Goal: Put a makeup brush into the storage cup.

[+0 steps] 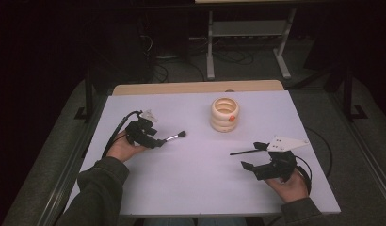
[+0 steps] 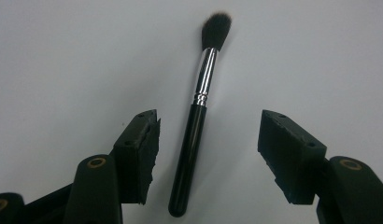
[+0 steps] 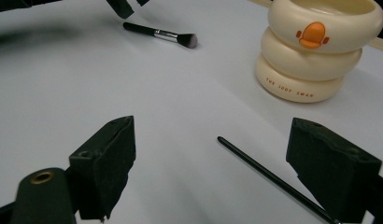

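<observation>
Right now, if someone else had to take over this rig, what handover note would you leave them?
Left gripper: open, jaws either side of the makeup brush handle, not closed on it; the brush lies flat on the white table.
Right gripper: open, holding nothing; a thin black stick lies on the table between its jaws, near the right one.
The cream ring-stacked holder with the orange duck beak stands upright at the table's far middle; what it holds, if anything, cannot be told.
Done: nothing gripped or lifted yet.
Left, probably: close on each item, lift it, likely put it in the holder.
</observation>
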`<state>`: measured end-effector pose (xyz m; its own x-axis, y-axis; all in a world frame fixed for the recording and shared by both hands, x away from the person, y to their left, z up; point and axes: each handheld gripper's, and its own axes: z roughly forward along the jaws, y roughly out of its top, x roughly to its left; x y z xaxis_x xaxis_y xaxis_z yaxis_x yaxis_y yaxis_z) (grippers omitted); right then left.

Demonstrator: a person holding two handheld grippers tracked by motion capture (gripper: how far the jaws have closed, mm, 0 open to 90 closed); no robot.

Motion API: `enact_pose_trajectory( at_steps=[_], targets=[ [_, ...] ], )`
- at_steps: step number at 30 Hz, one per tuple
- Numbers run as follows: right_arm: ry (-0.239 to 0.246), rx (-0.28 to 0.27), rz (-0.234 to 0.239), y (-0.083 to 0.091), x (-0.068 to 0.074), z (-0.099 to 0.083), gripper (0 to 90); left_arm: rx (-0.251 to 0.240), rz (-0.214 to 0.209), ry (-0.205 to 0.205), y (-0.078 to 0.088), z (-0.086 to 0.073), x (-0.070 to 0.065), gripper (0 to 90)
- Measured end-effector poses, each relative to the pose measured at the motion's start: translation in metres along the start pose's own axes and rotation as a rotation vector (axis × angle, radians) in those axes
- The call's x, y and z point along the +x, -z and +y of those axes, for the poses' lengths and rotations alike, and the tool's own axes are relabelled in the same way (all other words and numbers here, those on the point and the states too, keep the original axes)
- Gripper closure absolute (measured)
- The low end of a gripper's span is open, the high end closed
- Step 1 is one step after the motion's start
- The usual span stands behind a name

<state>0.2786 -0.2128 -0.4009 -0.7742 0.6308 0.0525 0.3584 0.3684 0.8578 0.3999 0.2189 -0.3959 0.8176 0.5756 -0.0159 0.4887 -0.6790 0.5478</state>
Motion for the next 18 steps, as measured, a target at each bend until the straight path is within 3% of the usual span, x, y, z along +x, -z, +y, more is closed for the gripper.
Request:
enact_pose_trajectory(
  at_steps=[2, 5, 8, 18],
  targets=[
    [0.001, 0.002, -0.001, -0.001, -0.001, 0.0, 14.8, 0.005, -0.005, -0.006, -0.003, 0.002, 0.001, 38.6],
    [0.002, 0.004, -0.001, -0.001, -0.001, 0.0, 14.8, 0.051, 0.005, -0.029, -0.01, 0.005, 0.004, 39.6],
    [0.01, 0.008, -0.004, -0.001, 0.0, 0.0, 14.9, 0.075, 0.002, -0.025, -0.015, 0.006, 0.009, 41.8],
    [0.017, 0.011, -0.004, -0.001, 0.0, -0.001, 14.8, 0.098, -0.011, -0.031, -0.025, 0.01, 0.014, 50.2]
  ],
)
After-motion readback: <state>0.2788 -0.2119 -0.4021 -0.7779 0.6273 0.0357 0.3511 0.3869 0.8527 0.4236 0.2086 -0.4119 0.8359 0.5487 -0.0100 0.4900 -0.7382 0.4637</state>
